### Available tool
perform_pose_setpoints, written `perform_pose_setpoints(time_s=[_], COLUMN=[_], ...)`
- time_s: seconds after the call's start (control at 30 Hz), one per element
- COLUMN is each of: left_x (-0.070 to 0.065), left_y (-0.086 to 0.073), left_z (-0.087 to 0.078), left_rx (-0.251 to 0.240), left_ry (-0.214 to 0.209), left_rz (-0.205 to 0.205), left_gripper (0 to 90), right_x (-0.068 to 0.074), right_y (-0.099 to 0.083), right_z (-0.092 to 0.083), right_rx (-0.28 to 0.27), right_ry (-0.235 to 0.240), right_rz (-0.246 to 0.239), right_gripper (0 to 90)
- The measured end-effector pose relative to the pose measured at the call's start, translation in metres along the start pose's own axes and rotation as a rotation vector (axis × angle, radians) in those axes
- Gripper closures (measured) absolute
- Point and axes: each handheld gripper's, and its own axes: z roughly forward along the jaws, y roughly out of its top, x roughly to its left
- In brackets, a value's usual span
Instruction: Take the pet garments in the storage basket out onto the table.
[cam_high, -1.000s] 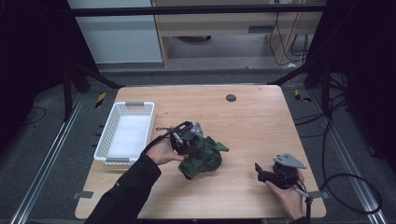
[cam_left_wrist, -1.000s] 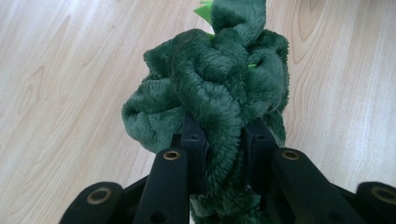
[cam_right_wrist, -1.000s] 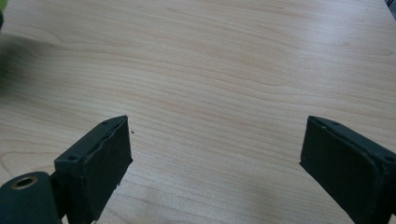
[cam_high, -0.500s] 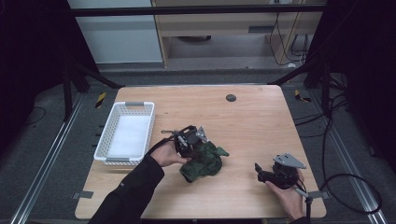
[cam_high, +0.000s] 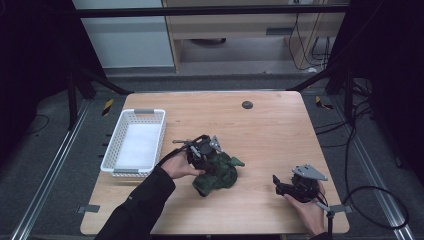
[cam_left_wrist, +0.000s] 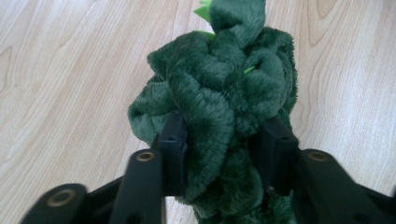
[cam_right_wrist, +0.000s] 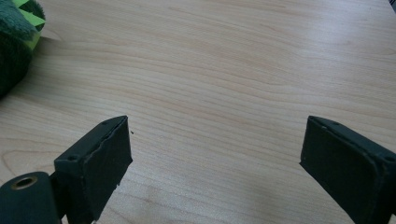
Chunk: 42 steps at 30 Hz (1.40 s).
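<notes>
We clamp our left gripper (cam_left_wrist: 224, 140) deep on the dark green plush toy (cam_high: 216, 172), lifting slowly; right gripper (cam_right_wrist: 215, 154) gapes empty nearby

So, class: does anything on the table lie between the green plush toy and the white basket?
Nothing visible does. The left gripper is clamped on the green plush toy, and only bare table separates it from the white basket.
</notes>
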Motion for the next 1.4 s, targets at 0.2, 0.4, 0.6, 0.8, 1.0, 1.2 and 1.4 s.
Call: perform_pose_setpoints(time_s=[0.2, 0.4, 0.6, 0.8, 1.0, 1.2, 1.4], left_x=[0.000, 0.000, 0.002, 0.001, 0.000, -0.004, -0.006], left_y=[-0.001, -0.005, -0.009, -0.020, -0.040, -0.056, -0.076], left_z=[-0.003, -0.013, -0.021, -0.029, -0.042, -0.051, -0.059], left_rx=[-0.018, -0.067, -0.099, -0.155, -0.250, -0.332, -0.403], left_ry=[0.010, 0.017, 0.026, 0.047, 0.073, 0.114, 0.176], left_rz=[-0.009, -0.020, -0.047, -0.090, -0.165, -0.237, -0.329], left_gripper=[42.4, 35.1, 32.3, 30.6, 29.9, 28.2, 27.5], right_x=[-0.001, 0.000, -0.001, -0.001, -0.001, -0.001, -0.001], right_y=[0.000, 0.000, 0.000, 0.000, 0.000, 0.000, 0.000], right_z=[0.000, 0.000, 0.000, 0.000, 0.000, 0.000, 0.000], right_rx=[-0.004, -0.002, -0.003, -0.003, -0.004, -0.001, -0.001], right_ry=[-0.003, -0.002, -0.003, -0.004, -0.004, -0.005, -0.005], right_rz=[-0.002, 0.002, 0.002, 0.002, 0.002, 0.009, 0.009], right_gripper=[8.6, 8.5, 8.5, 8.4, 8.4, 8.1, 8.0])
